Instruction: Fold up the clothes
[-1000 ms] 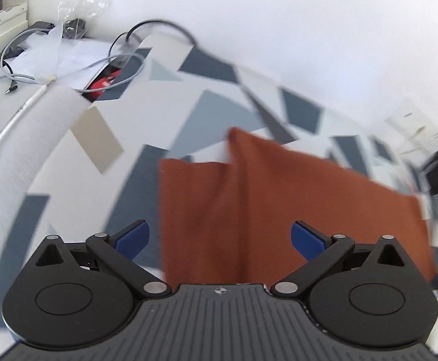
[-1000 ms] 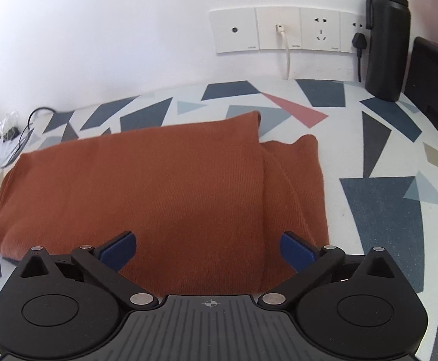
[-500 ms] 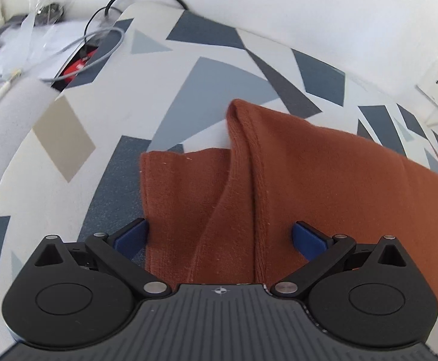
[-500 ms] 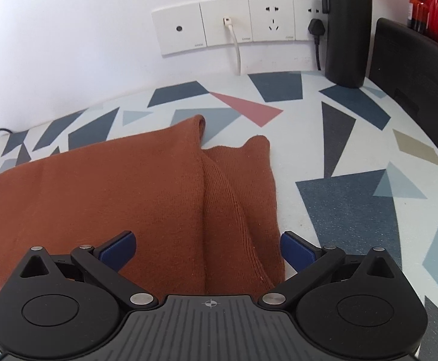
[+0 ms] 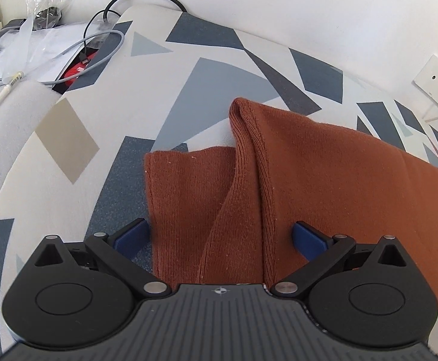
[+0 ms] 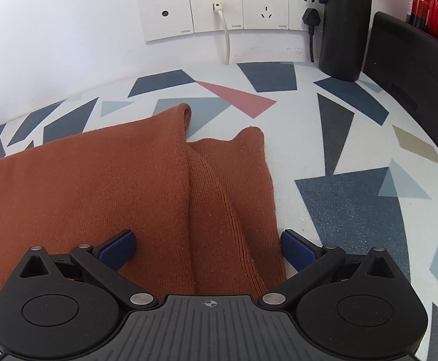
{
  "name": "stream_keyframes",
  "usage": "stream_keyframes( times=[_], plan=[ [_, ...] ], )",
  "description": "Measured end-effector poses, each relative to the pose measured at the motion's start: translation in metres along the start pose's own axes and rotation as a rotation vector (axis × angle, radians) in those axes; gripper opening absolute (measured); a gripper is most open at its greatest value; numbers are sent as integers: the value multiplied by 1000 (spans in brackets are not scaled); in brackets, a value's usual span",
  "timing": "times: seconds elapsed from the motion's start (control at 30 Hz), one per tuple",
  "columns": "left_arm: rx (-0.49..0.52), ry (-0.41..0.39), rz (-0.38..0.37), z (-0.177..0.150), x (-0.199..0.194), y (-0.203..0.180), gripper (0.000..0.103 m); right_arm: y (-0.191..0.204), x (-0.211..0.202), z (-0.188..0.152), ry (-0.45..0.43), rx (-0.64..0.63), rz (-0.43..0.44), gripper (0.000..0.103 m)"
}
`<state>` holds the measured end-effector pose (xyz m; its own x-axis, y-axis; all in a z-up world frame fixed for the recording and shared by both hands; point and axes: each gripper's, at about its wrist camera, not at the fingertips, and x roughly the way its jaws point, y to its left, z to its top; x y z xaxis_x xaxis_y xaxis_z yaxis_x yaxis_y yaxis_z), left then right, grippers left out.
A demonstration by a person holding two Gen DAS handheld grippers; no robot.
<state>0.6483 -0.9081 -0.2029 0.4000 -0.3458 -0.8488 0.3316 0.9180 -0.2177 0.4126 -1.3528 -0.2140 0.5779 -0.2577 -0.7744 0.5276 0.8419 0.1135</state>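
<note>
A rust-orange knit garment [image 5: 324, 174] lies folded on the patterned tabletop [image 5: 104, 138]. In the left wrist view its left end shows, with a narrower lower layer sticking out beside a thick folded edge. My left gripper [image 5: 221, 237] is open, its blue pads straddling this end low over the cloth. In the right wrist view the garment's [image 6: 98, 186] right end shows the same stepped layers. My right gripper [image 6: 208, 248] is open, its pads on either side of that end.
Cables, plastic bags and papers [image 5: 38, 45] clutter the far left. Wall sockets [image 6: 219, 9] with plugged cords sit behind the table. A black bottle [image 6: 343, 24] and a black box [image 6: 411, 75] stand at the back right.
Both grippers have moved in lower and closer to the garment's two ends. Each now has the cloth edge between its open pads. The garment itself has not moved.
</note>
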Motion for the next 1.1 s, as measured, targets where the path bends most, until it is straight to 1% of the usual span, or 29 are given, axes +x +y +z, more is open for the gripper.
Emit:
stream_keyframes(
  times=[0.17,0.3,0.37,0.47,0.6,0.63,0.67,0.8,1.0,1.1],
  plan=[
    [-21,-29,12,-4,0,-2,103,-3,-1,1,-2,13,13,102],
    [-40,-58,22,-7,-1,-3,103,-3,-1,-3,-36,27,8,102],
    [-38,-65,22,-8,-1,-3,103,-4,-1,-2,-27,20,13,102],
    [-20,-50,11,-6,-1,-1,103,-7,-1,6,-8,2,49,102],
    [4,-26,-8,-3,-1,1,103,-16,5,15,15,49,79,102],
    [18,-21,-13,-3,-2,1,103,-16,7,16,7,54,82,102],
    [30,-17,-20,-4,-2,2,103,-17,9,17,3,49,81,102],
    [57,-7,-39,-7,-4,4,103,-6,15,14,-10,-50,44,102],
    [66,6,-37,-7,-6,4,103,-5,16,16,-5,-39,41,102],
    [33,34,-35,-6,-6,4,103,-6,16,16,0,-45,44,102]
  ],
)
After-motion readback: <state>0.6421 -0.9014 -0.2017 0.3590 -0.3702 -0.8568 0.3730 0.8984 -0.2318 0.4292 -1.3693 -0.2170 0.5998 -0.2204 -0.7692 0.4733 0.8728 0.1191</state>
